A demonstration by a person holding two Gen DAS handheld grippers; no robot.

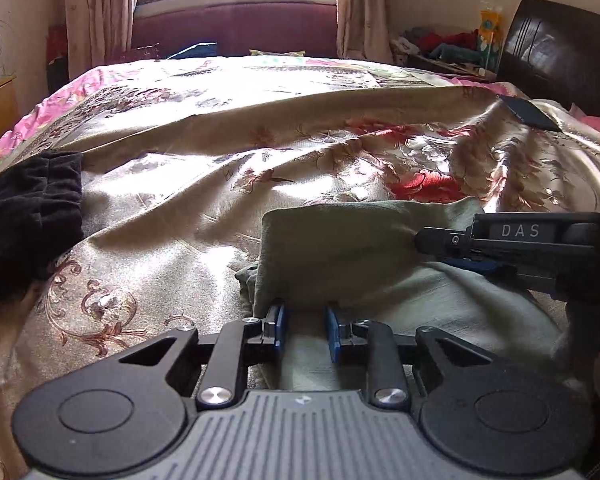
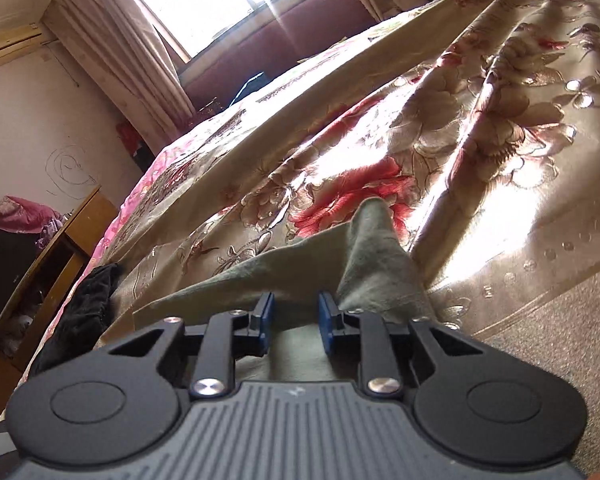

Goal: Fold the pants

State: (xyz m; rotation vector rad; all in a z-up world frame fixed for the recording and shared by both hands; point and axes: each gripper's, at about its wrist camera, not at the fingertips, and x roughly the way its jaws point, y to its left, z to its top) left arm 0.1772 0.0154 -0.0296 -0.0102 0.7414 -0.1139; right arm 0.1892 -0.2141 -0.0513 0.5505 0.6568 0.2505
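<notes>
Both my pairs of jaws stand partly apart. My left gripper (image 1: 306,334) has its blue pads either side of the folded grey-green cloth pants (image 1: 340,248), which lie on the shiny floral bedspread (image 1: 220,140). My right gripper (image 2: 293,322) sits over the same cloth; whether it pinches any, I cannot tell

grey-green pants (image 1: 340,248) are lying on a shiny beige bedspread (image 1: 204,184) showing red flowers; a black garment (image 1: 24,208) is sitting nearby.
</notes>
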